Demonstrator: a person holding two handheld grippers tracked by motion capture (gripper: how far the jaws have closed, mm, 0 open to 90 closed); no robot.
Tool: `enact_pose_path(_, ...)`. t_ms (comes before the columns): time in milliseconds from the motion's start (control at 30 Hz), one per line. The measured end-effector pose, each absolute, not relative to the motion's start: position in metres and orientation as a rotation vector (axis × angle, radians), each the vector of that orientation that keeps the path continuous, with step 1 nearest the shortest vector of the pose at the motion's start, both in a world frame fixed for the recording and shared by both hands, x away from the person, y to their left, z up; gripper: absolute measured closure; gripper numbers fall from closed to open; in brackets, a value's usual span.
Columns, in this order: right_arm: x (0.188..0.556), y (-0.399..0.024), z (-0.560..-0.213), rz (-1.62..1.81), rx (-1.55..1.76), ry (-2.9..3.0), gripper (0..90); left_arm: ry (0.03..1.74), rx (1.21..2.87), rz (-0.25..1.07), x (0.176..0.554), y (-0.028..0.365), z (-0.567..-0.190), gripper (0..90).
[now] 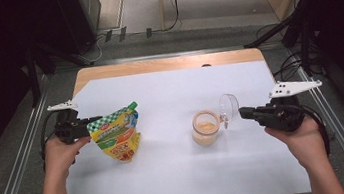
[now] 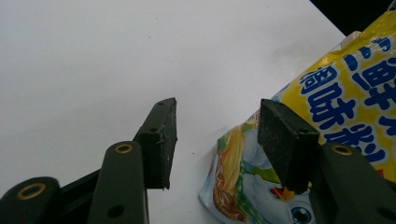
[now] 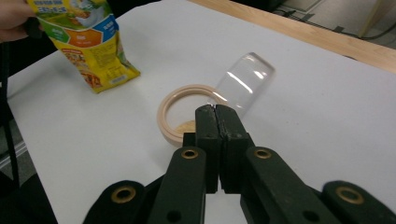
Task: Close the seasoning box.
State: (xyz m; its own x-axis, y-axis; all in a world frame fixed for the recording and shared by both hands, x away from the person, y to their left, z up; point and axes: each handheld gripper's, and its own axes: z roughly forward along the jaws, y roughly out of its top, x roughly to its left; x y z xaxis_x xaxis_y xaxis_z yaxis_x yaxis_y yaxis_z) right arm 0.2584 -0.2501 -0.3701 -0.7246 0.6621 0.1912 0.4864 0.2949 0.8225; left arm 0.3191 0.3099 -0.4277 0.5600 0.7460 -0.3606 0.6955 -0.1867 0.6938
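— Two things on the white surface (image 1: 180, 171)?
— Yes. Left tongs (image 1: 93, 122) pinch a yellow-green printed pouch (image 1: 117, 136), green spout up, standing tilted at the left. Right tongs (image 1: 243, 112) are pressed together beside a jar (image 1: 205, 128) with a tan rim; its clear lid (image 1: 228, 105) stands hinged open.

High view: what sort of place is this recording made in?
Probably a lab or studio recording station, not a kitchen: a white-covered table on a grey floor, dark stands either side, cables trailing behind.
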Motion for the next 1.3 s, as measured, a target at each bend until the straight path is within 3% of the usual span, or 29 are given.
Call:
enact_pose_path(300,0.271,-0.266,-0.39,1.372,1.195,2.312,90.0,1.165,1.918,0.073,0.319,0.31,-0.428,47.9)
enact_pose_path(633,0.28,-0.251,-0.422,1.364,1.258,2.307,90.0,1.161,1.919,0.071,0.321,0.308,-0.429,47.9)
enact_pose_path(1300,0.275,-0.225,-0.419,1.418,1.162,2.335,90.0,1.158,1.929,0.068,0.321,0.308,-0.43,47.8)
